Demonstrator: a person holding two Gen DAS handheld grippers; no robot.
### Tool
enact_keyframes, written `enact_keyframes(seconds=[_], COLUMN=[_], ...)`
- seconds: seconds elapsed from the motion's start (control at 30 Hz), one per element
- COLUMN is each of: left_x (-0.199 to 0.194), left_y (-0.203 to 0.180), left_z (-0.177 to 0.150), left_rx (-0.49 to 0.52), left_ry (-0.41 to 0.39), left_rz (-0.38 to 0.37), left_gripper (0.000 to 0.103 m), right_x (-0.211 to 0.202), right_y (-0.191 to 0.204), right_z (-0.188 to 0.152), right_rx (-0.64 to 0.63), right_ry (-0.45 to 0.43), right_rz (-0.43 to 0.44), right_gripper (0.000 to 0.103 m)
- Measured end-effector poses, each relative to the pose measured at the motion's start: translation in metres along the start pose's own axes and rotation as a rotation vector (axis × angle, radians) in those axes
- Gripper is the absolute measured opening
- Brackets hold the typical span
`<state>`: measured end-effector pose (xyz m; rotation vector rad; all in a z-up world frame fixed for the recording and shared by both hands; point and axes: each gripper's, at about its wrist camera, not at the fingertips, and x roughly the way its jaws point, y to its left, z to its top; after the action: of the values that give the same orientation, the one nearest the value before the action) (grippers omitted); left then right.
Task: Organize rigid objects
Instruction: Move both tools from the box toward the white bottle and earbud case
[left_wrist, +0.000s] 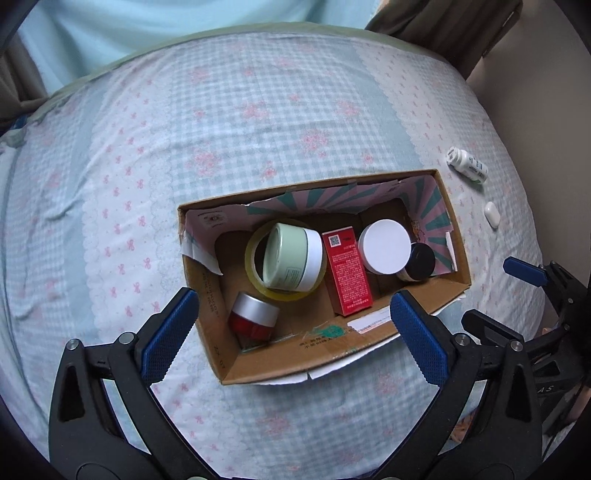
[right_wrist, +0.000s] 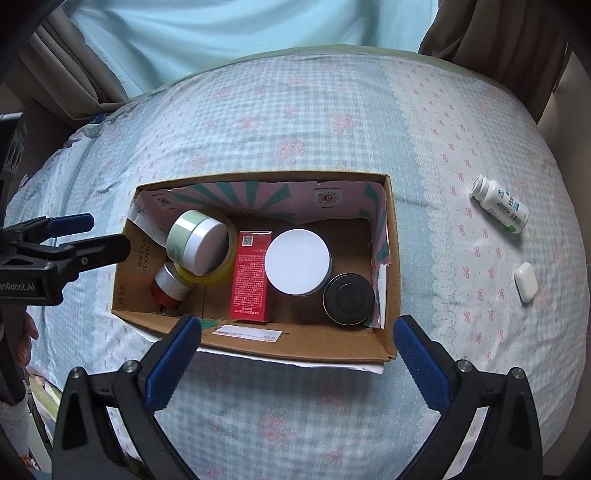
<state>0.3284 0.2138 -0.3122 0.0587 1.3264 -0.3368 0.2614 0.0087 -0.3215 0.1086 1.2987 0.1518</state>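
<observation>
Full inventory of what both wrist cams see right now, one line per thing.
cardboard box: 1, brown, open, on the bed
tape roll: 1, yellow, in box, left part
green jar: 1, pale green with white lid, tilted on the tape roll
red jar: 1, red with silver lid, box near-left corner
red carton: 1, box middle
white-lidded jar: 1, box, right of carton
black-lidded jar: 1, box right end
pill bottle: 1, white, lying on bed, right of box
white case: 1, bed, nearer than bottle
bedsheet: 1, blue check, pink flowers
left gripper: fingers open, empty
right gripper: fingers open, empty
</observation>
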Motion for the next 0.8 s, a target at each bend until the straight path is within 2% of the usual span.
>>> enact_keyframes(seconds=[0.43, 0.63, 0.8], left_x=[-0.108, -0.134, -0.143], left_y=[-0.025, -0.058, -0.091], left_z=[-0.053, -0.069, -0.071], left_rx=[-0.054, 0.001, 0.007], left_ry=[-0.164, -0.204, -0.214], left_rz=[0.019, 0.044, 0.024], left_gripper=[0.103, 0.103, 0.103], right_x=[-0.098, -0.137, -0.165], right_y=[0.011, -0.002, -0.026], right_z=[-0.032, -0.048, -0.061], right_rx=[0.024, 0.056, 0.091], right_ry=[-0.121, -0.158, -0.182], right_rz=[-0.023, -0.025, -0.032], right_gripper=[0.103, 0.103, 0.103])
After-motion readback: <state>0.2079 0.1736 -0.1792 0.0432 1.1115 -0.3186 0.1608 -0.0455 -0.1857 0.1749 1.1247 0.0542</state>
